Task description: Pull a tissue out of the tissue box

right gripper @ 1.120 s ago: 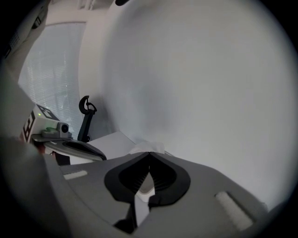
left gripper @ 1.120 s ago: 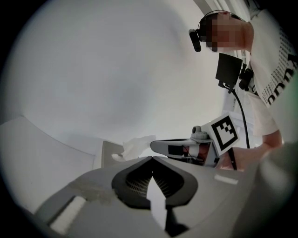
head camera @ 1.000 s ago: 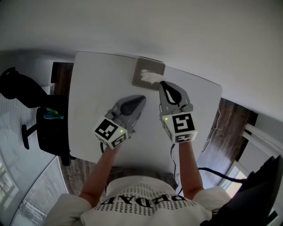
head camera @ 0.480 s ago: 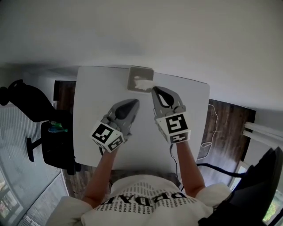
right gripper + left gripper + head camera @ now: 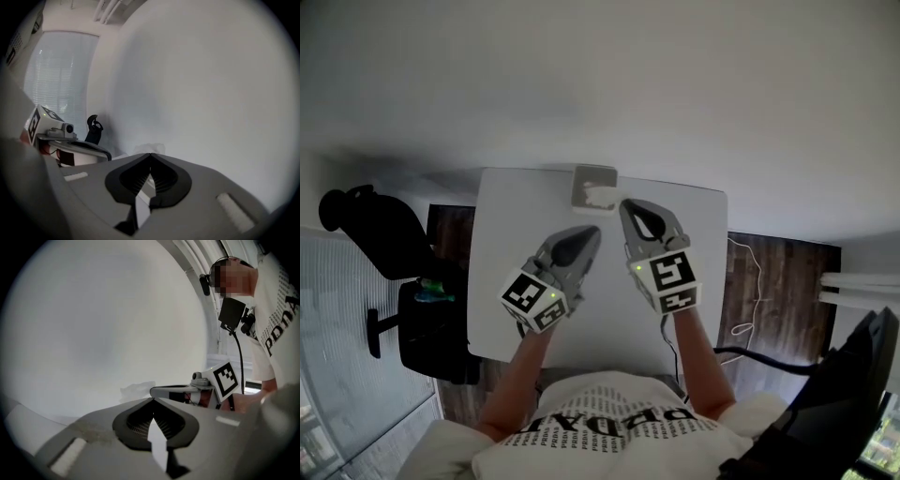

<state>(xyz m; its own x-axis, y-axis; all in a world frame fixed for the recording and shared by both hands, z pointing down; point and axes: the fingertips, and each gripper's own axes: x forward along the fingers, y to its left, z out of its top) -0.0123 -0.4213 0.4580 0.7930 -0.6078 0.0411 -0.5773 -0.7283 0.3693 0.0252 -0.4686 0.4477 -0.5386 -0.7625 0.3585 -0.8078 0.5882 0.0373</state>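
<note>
Vs 1 s ago: the head view has pulled back, so the bench (image 5: 502, 239) looks smaller and sits lower in frame. Both tools hold much the same pose toward the box, tips still shut.

Wood floor (image 5: 769, 272) shows at 3 and 9 o'clock of the bench. The bench is white and roughly square. The person's white printed shirt (image 5: 609, 436) is at 6 o'clock, with both forearms reaching up over the bench. A black office chair (image 5: 370, 225) stands at 9 o'clock, off the bench. A thin cable (image 5: 741, 314) lies on the floor at 3 o'clock.

Left tool (image 5: 592, 231): jaws together at the tip, nothing between them. It points toward 1 o'clock, with its tip at 6 o'clock of the box and apart from it.

Right tool (image 5: 624, 203): jaws together at the tip, nothing held. It points toward 11 o'clock, with its tip just beside the box at about 4 o'clock. Can't tell if it touches.

The tissue box (image 5: 584, 178) is grey and sits at the bench's 12 o'clock edge. A white tissue (image 5: 602, 198) sticks up, crumpled, from its top. Both gripper views show it just past the shut tips.
</note>
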